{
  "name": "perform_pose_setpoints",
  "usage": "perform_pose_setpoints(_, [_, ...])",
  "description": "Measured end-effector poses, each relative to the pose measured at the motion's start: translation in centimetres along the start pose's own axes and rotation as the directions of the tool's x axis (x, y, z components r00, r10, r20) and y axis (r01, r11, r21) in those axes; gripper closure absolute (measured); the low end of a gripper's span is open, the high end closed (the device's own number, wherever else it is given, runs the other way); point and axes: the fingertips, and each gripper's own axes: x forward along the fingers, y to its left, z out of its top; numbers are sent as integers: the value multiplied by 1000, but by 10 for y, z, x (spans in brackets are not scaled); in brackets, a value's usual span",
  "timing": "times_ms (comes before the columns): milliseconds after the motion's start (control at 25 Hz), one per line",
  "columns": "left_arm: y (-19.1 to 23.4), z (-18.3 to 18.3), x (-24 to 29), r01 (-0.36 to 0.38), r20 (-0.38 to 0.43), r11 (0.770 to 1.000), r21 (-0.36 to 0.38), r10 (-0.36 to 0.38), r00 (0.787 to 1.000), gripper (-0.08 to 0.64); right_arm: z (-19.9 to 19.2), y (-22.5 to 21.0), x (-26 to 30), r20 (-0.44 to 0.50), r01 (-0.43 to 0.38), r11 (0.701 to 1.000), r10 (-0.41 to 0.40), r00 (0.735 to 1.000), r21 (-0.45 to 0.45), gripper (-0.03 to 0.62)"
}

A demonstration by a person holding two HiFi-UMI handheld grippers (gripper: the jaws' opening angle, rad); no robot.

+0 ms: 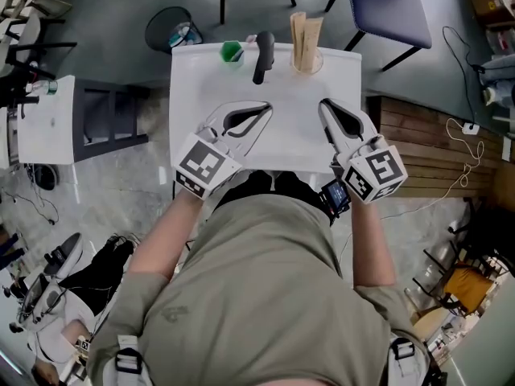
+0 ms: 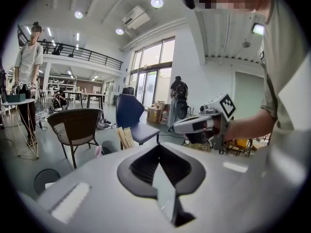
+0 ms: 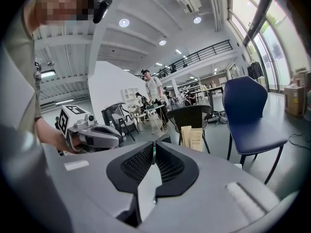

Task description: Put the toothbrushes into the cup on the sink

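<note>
On the white sink top (image 1: 290, 139), tan toothbrush boxes (image 1: 306, 43) stand upright in a clear cup at the far right edge. A small green cup (image 1: 232, 51) sits at the far left, beside the black faucet (image 1: 262, 56). My left gripper (image 1: 264, 108) and right gripper (image 1: 324, 103) hover over the near half, both shut and empty, tips pointing away from me. The boxes (image 2: 124, 137) show beyond the left gripper (image 2: 158, 148), and the boxes (image 3: 193, 138) show past the right gripper (image 3: 153, 149).
A black bin (image 1: 170, 29) stands behind the sink at the left, a blue chair (image 1: 388, 6) behind at the right. A white table with a dark stool (image 1: 109, 121) lies left. Wooden planks (image 1: 422, 147) and cables lie right. People stand far off.
</note>
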Motion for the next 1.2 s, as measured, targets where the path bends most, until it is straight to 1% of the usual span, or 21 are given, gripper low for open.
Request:
perform_pose_setpoints(360, [-15, -2, 3, 20, -11, 1000, 1, -20, 1000, 554, -1, -7, -11, 8, -7, 1000, 7, 1000, 3, 581])
perform_pose_setpoints(520, [-18, -1, 6, 26, -12, 1000, 1, -26, 1000, 554, -3, -5, -12, -9, -19, 1000, 19, 1000, 4, 581])
perform_pose_setpoints(1200, [-17, 8, 18, 11, -12, 1000, 9, -11, 1000, 554, -13, -8, -6, -45, -73, 997, 72, 996, -1, 581])
